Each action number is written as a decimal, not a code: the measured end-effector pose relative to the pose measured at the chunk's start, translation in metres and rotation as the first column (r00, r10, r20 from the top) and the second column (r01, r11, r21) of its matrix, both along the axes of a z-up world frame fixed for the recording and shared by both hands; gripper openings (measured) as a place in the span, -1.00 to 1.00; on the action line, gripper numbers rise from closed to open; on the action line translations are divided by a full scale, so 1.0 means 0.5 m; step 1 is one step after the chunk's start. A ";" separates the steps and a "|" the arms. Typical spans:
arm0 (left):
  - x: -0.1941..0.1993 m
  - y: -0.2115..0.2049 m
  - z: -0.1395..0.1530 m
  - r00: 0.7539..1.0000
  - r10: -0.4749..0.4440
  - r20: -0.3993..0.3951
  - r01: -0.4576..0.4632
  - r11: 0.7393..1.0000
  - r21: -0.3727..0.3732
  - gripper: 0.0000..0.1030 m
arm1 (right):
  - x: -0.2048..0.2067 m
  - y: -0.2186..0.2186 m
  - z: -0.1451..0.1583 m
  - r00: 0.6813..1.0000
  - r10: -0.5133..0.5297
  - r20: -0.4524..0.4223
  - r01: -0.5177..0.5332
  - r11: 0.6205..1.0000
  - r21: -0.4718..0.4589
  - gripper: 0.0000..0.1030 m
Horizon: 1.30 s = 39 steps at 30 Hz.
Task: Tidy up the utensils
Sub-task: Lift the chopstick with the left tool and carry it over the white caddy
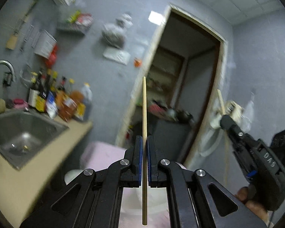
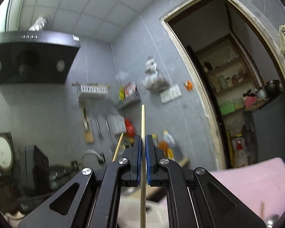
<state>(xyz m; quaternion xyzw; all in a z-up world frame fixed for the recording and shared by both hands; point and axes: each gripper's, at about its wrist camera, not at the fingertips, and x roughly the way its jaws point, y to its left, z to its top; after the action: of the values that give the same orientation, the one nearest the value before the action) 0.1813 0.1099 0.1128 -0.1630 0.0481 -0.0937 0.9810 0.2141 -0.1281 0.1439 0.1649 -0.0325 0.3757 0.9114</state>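
My left gripper [image 1: 144, 138] is shut on a pale wooden chopstick [image 1: 144, 104] that stands upright between the blue pads and pokes well above them. My right gripper [image 2: 143, 137] is shut on a second wooden chopstick [image 2: 142, 119], also upright. In the left wrist view the right gripper [image 1: 225, 121] shows at the right, held up in the air with its chopstick [image 1: 220, 96] sticking out. In the right wrist view the left gripper's chopstick [image 2: 117, 148] shows slanting at lower left. Both grippers are raised and point at the grey wall.
A steel sink [image 1: 19, 131] with a faucet [image 1: 3, 66] and several sauce bottles [image 1: 62, 98] sits at the left on a beige counter. A pink cloth [image 2: 252, 186] lies below. An open doorway [image 2: 233, 95] shows shelves. A black range hood [image 2: 32, 57] hangs at upper left.
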 end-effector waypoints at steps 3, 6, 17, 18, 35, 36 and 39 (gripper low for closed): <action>0.023 0.042 -0.016 0.998 0.053 0.029 -0.052 0.998 -0.040 -0.96 | 0.039 0.022 0.001 0.999 -0.017 0.029 0.016 0.999 0.042 -0.94; 0.053 0.081 -0.036 0.994 0.101 0.035 -0.098 0.991 -0.089 -0.96 | 0.070 0.035 -0.006 0.999 -0.042 0.023 0.040 0.996 0.074 -0.94; 0.062 0.133 -0.090 0.989 0.149 -0.007 -0.149 0.977 -0.155 -0.96 | 0.113 0.050 -0.070 0.993 -0.114 -0.018 0.115 0.992 0.046 -0.94; 0.066 0.140 -0.098 0.991 0.134 -0.017 -0.135 0.976 -0.170 -0.96 | 0.116 0.052 -0.073 0.993 -0.115 -0.020 0.116 0.992 0.041 -0.94; 0.041 0.116 -0.118 0.991 0.131 -0.026 -0.133 0.986 -0.101 -0.95 | 0.117 0.072 -0.132 0.994 -0.102 -0.040 0.099 0.993 -0.067 -0.94; 0.041 0.114 -0.119 0.991 0.127 -0.029 -0.129 0.987 -0.094 -0.95 | 0.118 0.072 -0.133 0.995 -0.095 -0.044 0.092 0.993 -0.068 -0.94; 0.040 0.109 -0.124 0.994 0.103 -0.039 -0.106 0.991 -0.087 -0.96 | 0.118 0.075 -0.135 0.995 -0.082 -0.049 0.079 0.994 -0.074 -0.93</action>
<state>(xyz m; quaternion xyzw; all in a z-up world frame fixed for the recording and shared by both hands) 0.2015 0.1646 0.0509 -0.2103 0.0522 -0.0413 0.9754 0.2733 -0.0906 0.0761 0.1402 -0.0020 0.3351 0.9317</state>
